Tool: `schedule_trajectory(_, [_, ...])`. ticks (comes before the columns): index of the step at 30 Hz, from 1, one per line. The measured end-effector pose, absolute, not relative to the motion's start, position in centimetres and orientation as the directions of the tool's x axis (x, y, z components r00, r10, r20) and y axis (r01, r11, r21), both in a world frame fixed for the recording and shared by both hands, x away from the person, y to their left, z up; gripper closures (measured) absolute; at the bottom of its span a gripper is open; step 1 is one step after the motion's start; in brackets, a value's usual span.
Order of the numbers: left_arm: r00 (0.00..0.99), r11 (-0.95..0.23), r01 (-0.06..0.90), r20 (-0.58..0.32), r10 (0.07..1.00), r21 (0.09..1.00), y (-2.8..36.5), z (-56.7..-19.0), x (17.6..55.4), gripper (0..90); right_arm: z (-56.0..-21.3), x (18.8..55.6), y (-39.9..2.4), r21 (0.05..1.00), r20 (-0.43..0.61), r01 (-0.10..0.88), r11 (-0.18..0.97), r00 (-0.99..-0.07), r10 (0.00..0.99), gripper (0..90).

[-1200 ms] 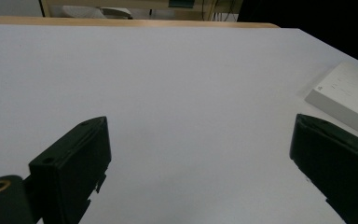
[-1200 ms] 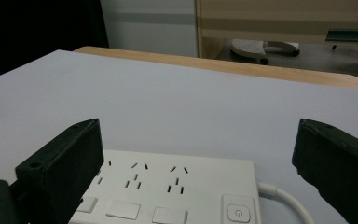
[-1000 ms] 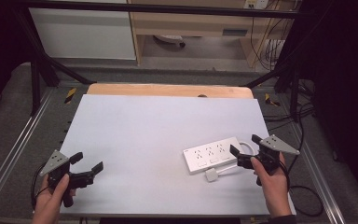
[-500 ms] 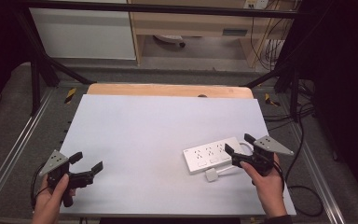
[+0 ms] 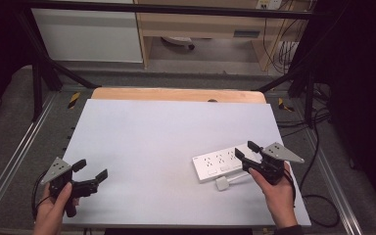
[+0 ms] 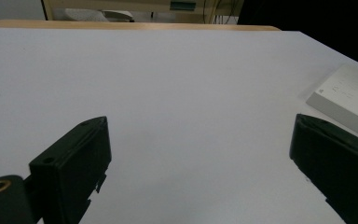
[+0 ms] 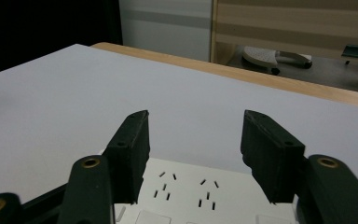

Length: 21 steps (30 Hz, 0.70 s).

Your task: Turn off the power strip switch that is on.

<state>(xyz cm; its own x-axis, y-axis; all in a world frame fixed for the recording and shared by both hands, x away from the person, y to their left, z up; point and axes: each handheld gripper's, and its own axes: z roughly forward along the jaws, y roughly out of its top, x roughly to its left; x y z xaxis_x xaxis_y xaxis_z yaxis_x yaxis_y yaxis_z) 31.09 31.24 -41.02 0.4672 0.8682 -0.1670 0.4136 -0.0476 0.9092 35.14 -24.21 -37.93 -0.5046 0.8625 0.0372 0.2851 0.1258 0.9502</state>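
A white power strip (image 5: 219, 164) lies on the table's right front part, its sockets up; it also shows as the power strip (image 7: 186, 191) under my right jaws and as the power strip (image 6: 349, 95) at the right edge of the left gripper view. My right gripper (image 5: 245, 150) hovers at the strip's right end. Its jaws have just been closing and straddle that end, with a gap still between them; I see no pad pressing on it. My right gripper (image 7: 193, 126) points along the strip. My left gripper (image 5: 92, 169) rests open at the front left, nothing in it; the left gripper (image 6: 198, 140) faces bare table.
The grey-white table top (image 5: 166, 122) has a wooden strip (image 5: 176, 94) along its far edge. A small white plug (image 5: 222, 184) on a cord lies just in front of the power strip. Metal rails and cables run along both sides of the table.
My right gripper has shifted slightly left over the strip's end, and its jaws stand narrower than before. The left gripper and the power strip have not moved.
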Motion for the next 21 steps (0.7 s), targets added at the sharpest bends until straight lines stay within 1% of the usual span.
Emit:
schedule_trajectory(9, [0.468, -0.05, 0.414, -0.166, 0.868, 0.909, 31.22, -41.05, 31.11, 5.1, -38.06, 35.02, -24.01, 0.953, 0.035, 0.276, 0.127, -0.515, 0.856, 58.7])
schedule_trajectory(21, [0.471, -0.054, 0.415, -0.164, 0.867, 0.908, 31.2, -41.05, 31.1, 5.1, -38.41, 34.85, -23.47, 0.955, 0.014, 0.257, 0.149, -0.541, 0.841, 73.4])
